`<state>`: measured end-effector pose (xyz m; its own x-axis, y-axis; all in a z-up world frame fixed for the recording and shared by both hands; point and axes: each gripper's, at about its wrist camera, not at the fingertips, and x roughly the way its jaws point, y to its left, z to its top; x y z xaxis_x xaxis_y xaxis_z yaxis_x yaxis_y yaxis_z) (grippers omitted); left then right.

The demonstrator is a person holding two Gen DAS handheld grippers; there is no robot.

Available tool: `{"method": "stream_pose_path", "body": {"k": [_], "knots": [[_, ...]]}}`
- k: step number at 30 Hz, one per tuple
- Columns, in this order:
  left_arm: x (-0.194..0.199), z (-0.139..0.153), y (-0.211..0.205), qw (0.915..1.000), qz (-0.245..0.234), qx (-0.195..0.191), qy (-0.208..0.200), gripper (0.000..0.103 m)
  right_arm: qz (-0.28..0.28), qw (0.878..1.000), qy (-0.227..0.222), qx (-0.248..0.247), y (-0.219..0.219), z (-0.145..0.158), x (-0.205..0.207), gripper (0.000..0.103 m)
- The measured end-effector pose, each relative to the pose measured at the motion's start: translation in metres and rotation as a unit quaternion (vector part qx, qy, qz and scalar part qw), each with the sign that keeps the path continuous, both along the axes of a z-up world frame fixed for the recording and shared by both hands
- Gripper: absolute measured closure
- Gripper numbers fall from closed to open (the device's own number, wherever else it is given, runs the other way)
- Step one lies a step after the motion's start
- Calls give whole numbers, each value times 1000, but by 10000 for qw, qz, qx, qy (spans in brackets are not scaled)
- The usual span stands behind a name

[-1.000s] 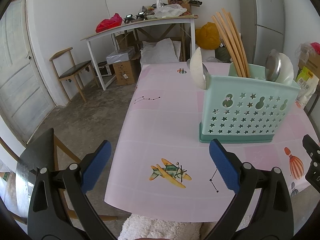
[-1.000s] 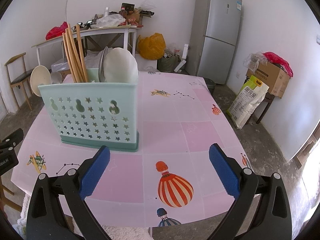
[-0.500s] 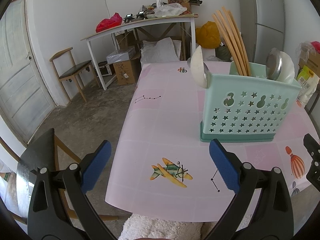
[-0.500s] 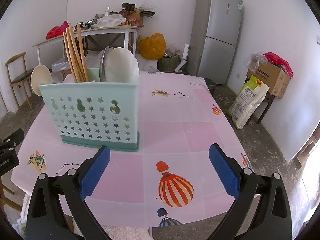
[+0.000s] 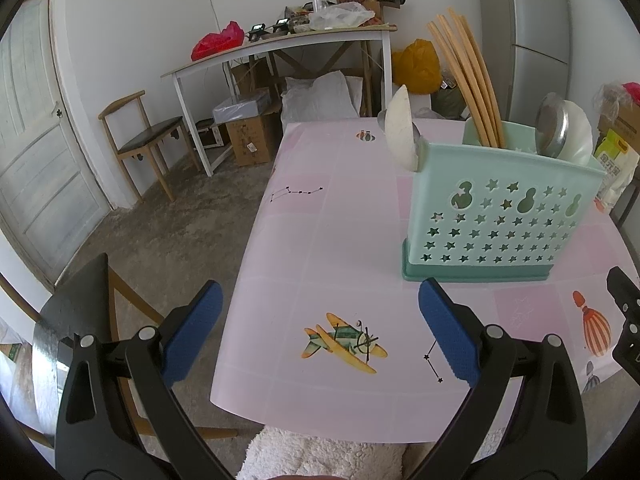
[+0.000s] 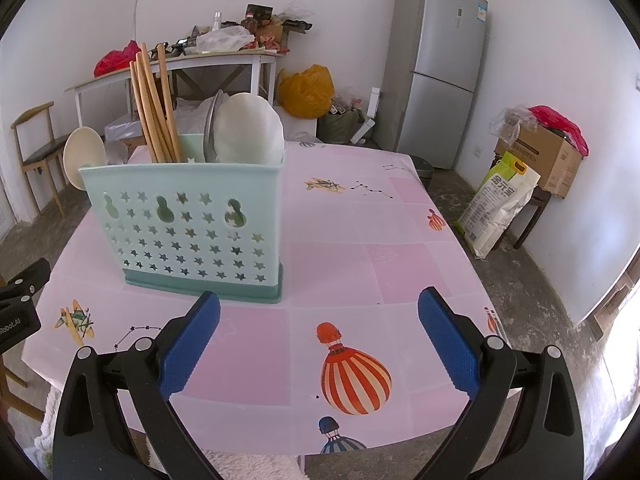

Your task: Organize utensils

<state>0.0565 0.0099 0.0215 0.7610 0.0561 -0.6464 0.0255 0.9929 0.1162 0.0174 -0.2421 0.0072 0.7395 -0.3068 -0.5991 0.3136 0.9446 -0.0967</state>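
Note:
A mint green utensil holder [image 5: 496, 216] with star cut-outs stands on the pink tablecloth [image 5: 320, 240]; it also shows in the right wrist view [image 6: 188, 232]. It holds wooden chopsticks [image 5: 468, 80], a steel spoon [image 5: 554, 124] with a white spoon [image 5: 578, 134] beside it, and a cream spoon [image 5: 400, 128] at its left end. In the right wrist view the chopsticks [image 6: 154, 108], the white spoon [image 6: 248, 128] and the cream spoon [image 6: 84, 156] also show. My left gripper [image 5: 320, 332] is open and empty near the table's front edge. My right gripper [image 6: 320, 332] is open and empty in front of the holder.
A wooden chair [image 5: 140, 136] and a cluttered white side table [image 5: 280, 40] stand beyond the table on the left. A grey fridge [image 6: 440, 72] stands at the back right, with a sack [image 6: 496, 208] and a cardboard box [image 6: 548, 156] by the right wall.
Both grippers have drifted very slightly; the holder sits a touch lower in both views. Nothing was taken hold of or let go.

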Motion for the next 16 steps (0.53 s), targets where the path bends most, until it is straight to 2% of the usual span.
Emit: {"method": "stream_pose_path", "body": {"k": [16], "knots": [[0,-1,-2,10000,-17,17,1,8,1,10000,-4,-8,2,0,1,7]]}}
